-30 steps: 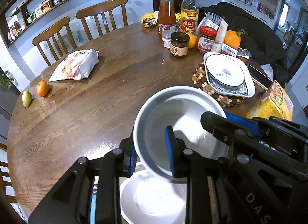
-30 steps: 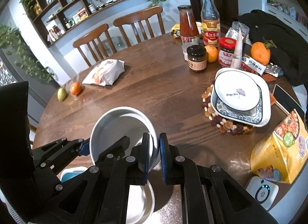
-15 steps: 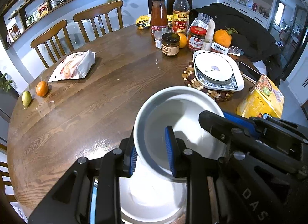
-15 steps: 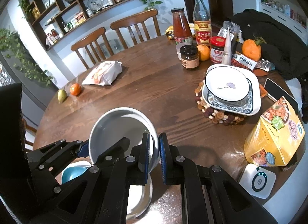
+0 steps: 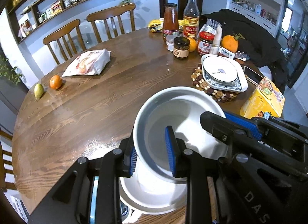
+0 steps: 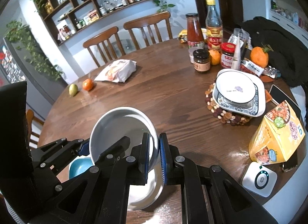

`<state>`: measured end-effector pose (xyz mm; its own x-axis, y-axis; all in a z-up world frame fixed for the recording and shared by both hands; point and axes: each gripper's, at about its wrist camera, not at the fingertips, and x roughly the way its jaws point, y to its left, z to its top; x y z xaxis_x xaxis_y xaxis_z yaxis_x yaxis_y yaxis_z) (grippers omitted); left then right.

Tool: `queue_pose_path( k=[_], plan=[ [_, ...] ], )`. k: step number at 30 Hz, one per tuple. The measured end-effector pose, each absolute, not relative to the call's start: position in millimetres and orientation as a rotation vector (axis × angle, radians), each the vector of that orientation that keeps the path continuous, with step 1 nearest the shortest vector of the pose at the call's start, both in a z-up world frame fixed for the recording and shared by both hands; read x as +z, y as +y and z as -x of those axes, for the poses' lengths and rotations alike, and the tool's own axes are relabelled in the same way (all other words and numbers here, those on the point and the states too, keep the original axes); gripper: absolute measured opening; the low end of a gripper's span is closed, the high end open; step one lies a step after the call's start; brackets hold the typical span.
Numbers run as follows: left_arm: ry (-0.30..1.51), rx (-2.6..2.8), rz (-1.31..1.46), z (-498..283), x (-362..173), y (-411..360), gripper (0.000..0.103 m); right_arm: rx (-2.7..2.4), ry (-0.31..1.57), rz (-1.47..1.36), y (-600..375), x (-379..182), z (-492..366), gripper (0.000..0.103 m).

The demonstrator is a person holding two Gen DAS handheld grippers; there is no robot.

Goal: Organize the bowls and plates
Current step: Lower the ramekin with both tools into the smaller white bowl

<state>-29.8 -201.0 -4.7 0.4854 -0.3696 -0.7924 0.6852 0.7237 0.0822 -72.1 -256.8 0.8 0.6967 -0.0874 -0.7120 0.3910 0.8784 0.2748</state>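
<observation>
Holding the white bowl (image 5: 179, 125) with both grippers clenched on its rim, left gripper (image 5: 153, 151) and right gripper (image 6: 154, 156), you have now raised it higher above the white plate (image 5: 154, 199) at the near table (image 5: 77, 108) edge, ready for moving to the stack.

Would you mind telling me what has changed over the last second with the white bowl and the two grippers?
The white bowl, clamped at opposite rims by the left gripper and right gripper, has risen further above the white plate beneath it, and the table looks farther off in both views. Both grips stayed shut on it. The stacked dishes on the beaded trivet did not move.
</observation>
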Motion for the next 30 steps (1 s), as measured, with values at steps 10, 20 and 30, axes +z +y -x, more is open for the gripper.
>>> queue_pose_path(
  k=[10,20,30],
  plan=[
    [0.876,-0.601,-0.389,33.4,-14.9,-183.9,0.024,-0.209,0.792,-0.399,-238.8,-7.1,71.4,0.014],
    [0.939,-0.561,-0.38,34.2,-31.0,-174.9,0.024,-0.164,0.848,-0.382,-230.8,-22.2,67.7,0.014],
    [0.996,-0.527,-0.372,31.6,-47.0,-168.6,0.024,-0.125,0.91,-0.382,-224.9,-38.3,61.7,0.014]
  ],
)
